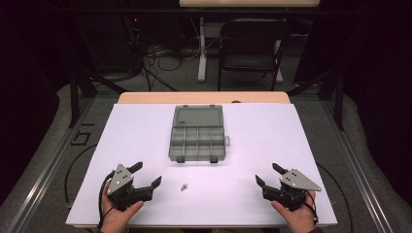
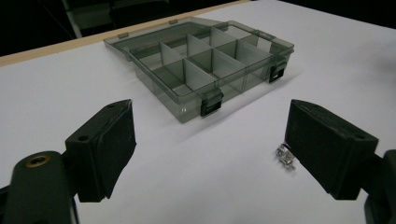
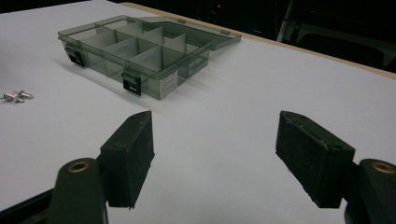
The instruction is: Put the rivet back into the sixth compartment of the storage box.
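Note:
A smoky clear compartment box (image 1: 197, 140) lies open in the middle of the white table top, its lid folded back toward the far edge. The box (image 2: 205, 65) has several bare compartments and two black latches. A few small silver screws (image 1: 184, 186) lie on the white surface in front of it, nearer my left gripper. The screws (image 2: 285, 156) sit just beside the right jaw in the left gripper view. My left gripper (image 1: 147, 176) is open with nothing between its jaws. My right gripper (image 1: 267, 174) is open too, holding nothing, with the box (image 3: 140, 51) ahead and the screws (image 3: 16, 95) far left.
The white board (image 1: 252, 126) covers a wooden table. A dark folding chair (image 1: 250, 48), a table leg and floor cables stand beyond the far edge. Metal rails run along both sides of the table.

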### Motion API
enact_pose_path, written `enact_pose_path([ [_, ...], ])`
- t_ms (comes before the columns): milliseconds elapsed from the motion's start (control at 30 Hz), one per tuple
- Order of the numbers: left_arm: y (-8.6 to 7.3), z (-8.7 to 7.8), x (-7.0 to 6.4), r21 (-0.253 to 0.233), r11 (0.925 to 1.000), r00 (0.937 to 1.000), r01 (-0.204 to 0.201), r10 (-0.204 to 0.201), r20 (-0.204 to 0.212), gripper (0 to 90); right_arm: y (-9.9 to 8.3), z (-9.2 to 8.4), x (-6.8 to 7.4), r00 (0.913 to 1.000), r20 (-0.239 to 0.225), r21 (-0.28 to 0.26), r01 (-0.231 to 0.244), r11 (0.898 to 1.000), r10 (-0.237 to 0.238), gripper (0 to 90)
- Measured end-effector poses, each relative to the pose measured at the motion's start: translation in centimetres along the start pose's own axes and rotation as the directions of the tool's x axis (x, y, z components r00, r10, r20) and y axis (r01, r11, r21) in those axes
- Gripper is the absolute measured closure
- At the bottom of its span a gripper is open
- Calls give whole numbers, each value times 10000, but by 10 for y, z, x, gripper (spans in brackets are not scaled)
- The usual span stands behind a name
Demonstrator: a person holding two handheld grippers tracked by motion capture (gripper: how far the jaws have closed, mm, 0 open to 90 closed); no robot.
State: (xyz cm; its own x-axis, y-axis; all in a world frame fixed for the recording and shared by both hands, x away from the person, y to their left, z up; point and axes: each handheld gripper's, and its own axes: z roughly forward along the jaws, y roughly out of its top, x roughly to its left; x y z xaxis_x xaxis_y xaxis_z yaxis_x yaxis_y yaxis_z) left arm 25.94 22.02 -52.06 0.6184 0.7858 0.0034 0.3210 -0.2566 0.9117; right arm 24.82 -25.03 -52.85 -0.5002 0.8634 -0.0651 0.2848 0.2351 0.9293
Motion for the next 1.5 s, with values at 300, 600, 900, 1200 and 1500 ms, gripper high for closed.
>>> enact_pose_path([
  [300,0,3,2,338,9993,9999,164,-164,6,172,-1,-1,0,10000,12,111,75,9999,-75,275],
  [600,18,4,10,898,9931,9971,757,-750,-108,153,-2,-1,0,9998,200,108,51,9999,-53,271],
  [900,44,21,12,2173,9738,9970,674,-743,236,165,-2,0,1,9999,146,141,-45,9999,43,271],
  [1200,55,42,11,3711,9211,9905,1179,-1359,226,184,-3,1,-1,9998,143,286,-130,9995,126,271],
  [1500,46,64,15,4473,8913,9614,742,-1831,2055,542,-4,0,-1,9998,94,254,-148,9996,146,271],
])
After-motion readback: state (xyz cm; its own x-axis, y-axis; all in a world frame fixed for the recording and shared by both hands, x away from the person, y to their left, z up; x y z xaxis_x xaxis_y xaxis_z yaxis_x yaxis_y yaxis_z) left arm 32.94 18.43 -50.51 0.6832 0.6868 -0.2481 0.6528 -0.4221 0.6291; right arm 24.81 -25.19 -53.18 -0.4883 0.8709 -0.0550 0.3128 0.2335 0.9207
